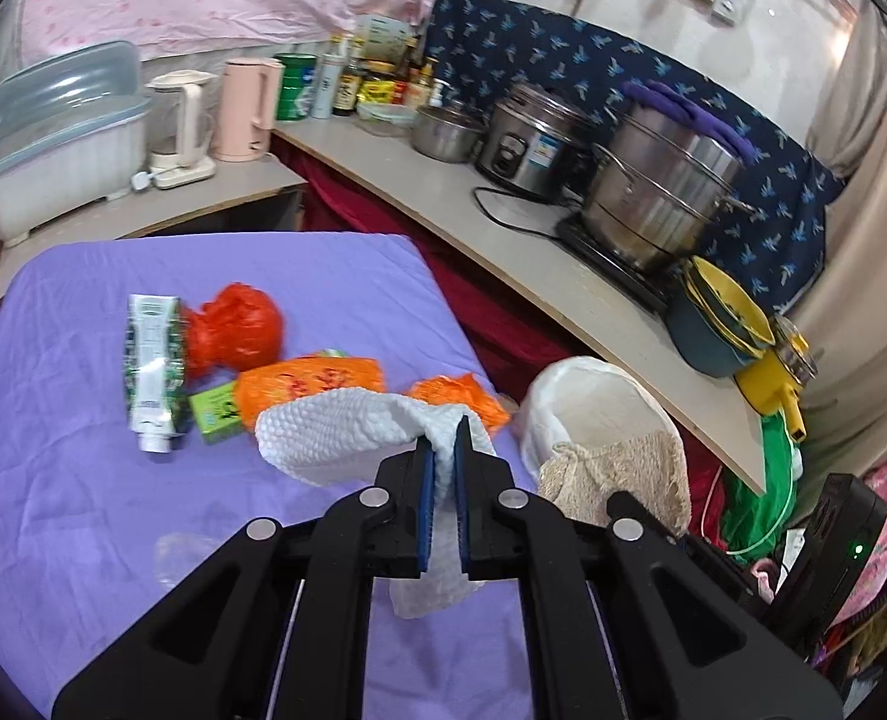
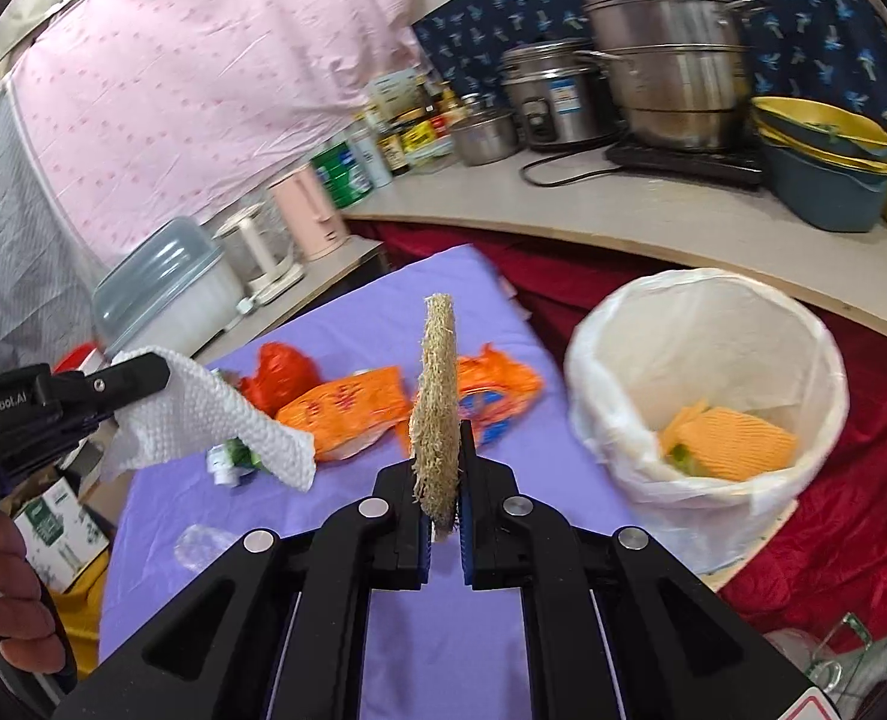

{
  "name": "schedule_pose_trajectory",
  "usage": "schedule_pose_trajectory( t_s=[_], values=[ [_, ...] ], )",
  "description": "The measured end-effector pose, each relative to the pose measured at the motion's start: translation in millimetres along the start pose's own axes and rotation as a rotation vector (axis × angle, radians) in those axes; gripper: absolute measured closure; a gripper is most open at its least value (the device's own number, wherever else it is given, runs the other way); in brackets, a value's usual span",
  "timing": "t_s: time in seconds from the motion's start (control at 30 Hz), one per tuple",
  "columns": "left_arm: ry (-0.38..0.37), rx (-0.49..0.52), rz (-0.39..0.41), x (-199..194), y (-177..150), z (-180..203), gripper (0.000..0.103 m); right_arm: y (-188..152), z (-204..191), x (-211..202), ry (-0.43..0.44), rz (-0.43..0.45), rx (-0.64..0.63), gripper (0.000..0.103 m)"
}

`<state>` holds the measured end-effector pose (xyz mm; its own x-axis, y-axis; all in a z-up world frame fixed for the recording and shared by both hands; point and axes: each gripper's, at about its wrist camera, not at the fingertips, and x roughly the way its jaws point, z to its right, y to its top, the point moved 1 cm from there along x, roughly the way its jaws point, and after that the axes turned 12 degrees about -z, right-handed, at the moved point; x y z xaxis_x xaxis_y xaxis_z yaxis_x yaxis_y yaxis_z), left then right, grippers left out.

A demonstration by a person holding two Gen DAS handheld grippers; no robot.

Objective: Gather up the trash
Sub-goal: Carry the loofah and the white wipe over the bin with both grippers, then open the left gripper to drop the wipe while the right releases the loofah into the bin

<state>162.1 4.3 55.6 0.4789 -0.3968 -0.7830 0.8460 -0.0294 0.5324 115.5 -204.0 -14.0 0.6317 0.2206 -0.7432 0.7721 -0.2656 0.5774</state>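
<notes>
- "GenRobot.AI" is printed in white on the side of the black left gripper point(image 2: 143, 381); the print on the orange plastic wrappers point(image 2: 347, 408) is too blurred to read.
- The left gripper's jaws are clenched on a white dimpled paper towel point(image 1: 335, 432) above the purple-covered table point(image 1: 71, 480).
- The black right gripper point(image 2: 443, 450) is clamped on a flat tan loofah scrubber point(image 2: 437, 408) standing on edge, left of the white-lined bin point(image 2: 707, 396).
- The crushed green-and-white carton point(image 1: 152, 360) lies on the table, partly hidden in the right wrist view.
</notes>
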Motion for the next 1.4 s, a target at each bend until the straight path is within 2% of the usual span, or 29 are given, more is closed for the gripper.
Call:
schedule_pose_trajectory(
  t_s=[0.3,0.67,0.87,1.1,1.13,1.17,1.23,1.27,1.4],
  values=[
    [-0.034,0.126,-0.067,47.6,-0.9,77.8,0.097,5.5,74.1,-20.8,-0.081,0.039,0.115,0.096],
    [-0.072,0.256,-0.133,108.9,5.3,157.7,0.097,12.6,149.4,-21.2,-0.153,0.057,0.224,0.096],
    [-0.078,0.280,-0.170,142.0,14.5,178.6,0.097,15.8,180.0,-14.8,-0.176,0.059,0.271,0.096],
    [-0.069,0.298,-0.193,180.0,24.5,191.4,0.096,16.1,194.2,-3.0,-0.191,0.043,0.293,0.096],
    [-0.062,0.303,-0.198,185.5,25.6,192.2,0.089,16.3,195.7,-1.0,-0.191,0.040,0.295,0.096],
    [-0.053,0.298,-0.200,190.4,27.1,191.5,0.074,16.5,197.7,1.4,-0.193,0.036,0.296,0.096],
    [-0.051,0.279,-0.185,194.7,29.5,188.2,0.054,17.2,199.1,4.4,-0.193,0.032,0.298,0.096],
    [-0.047,0.271,-0.178,195.4,30.4,186.0,0.049,17.5,199.7,6.1,-0.194,0.031,0.299,0.096],
    [-0.038,0.263,-0.172,196.7,33.3,180.3,0.049,19.9,201.4,12.6,-0.193,0.022,0.299,0.096]
  ],
)
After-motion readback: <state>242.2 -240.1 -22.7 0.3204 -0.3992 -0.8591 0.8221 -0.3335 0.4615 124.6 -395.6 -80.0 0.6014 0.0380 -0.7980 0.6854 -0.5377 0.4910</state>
